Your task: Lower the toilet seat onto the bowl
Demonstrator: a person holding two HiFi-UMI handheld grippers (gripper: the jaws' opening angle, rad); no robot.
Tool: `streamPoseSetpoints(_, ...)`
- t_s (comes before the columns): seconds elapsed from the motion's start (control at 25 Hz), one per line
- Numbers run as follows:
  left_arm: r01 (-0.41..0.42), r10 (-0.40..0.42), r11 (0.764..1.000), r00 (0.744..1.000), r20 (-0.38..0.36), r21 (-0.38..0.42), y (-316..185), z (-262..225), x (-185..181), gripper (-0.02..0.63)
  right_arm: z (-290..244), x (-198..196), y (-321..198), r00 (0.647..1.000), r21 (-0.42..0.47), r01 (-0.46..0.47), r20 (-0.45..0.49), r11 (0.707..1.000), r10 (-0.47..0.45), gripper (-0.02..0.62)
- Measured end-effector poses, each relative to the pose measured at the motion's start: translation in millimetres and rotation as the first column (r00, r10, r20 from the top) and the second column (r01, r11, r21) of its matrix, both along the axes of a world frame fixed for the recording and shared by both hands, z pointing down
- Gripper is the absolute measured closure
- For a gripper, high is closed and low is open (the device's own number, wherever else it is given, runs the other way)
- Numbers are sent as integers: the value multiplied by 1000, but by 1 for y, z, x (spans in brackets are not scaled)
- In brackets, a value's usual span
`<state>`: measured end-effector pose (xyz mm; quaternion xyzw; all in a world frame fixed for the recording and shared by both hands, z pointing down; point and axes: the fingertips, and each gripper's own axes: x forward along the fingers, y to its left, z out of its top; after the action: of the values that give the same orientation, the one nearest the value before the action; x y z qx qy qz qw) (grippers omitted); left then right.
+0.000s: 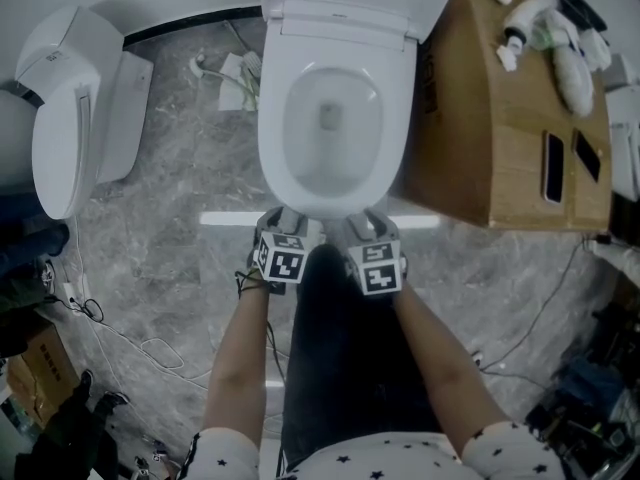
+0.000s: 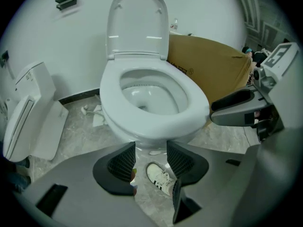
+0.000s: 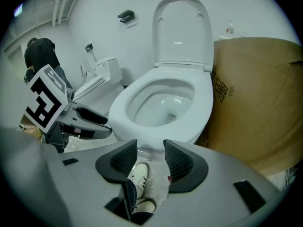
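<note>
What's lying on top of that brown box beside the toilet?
On the cardboard box: a white spray bottle, other white items, and two dark flat slabs. Its inside is hidden.

Cardboard box [image 1: 490, 138] crowds the toilet [image 1: 276, 158] on its right; floor [image 1: 190, 183] left lies open.

White toilet seat [image 1: 272, 138], brown box [image 1: 480, 148]

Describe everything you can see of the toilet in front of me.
The toilet is white and glossy, ceramic-looking, its oval opening framed by a wide smooth ring. Its lid stands raised against the white wall. It sits on a grey marbled floor, with a cardboard box close on the person's right. The left gripper and right gripper hover at its front edge, jaws apart, holding nothing.
</note>
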<state>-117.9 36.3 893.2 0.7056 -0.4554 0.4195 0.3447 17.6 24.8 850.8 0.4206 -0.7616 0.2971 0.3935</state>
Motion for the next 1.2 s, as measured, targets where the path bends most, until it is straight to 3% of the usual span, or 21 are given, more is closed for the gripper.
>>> streamPoseSetpoints(0.32, 33, -32, 999, 999, -27, 24, -15, -37, 2, 396, -32, -16, -15, 999, -37, 3, 37, 999, -1, 403)
streamPoseSetpoints(0.84, 20, -16, 999, 998, -66, 49, -48, -103, 18, 397, -94, -13, -45, 999, -11, -11, 41, 1000, 12, 405)
streamPoseSetpoints(1.2, 67, -59, 995, 993, -105, 76, -52, -155, 25, 416, -144, -10, -54, 998, 22, -36, 56, 999, 35, 431)
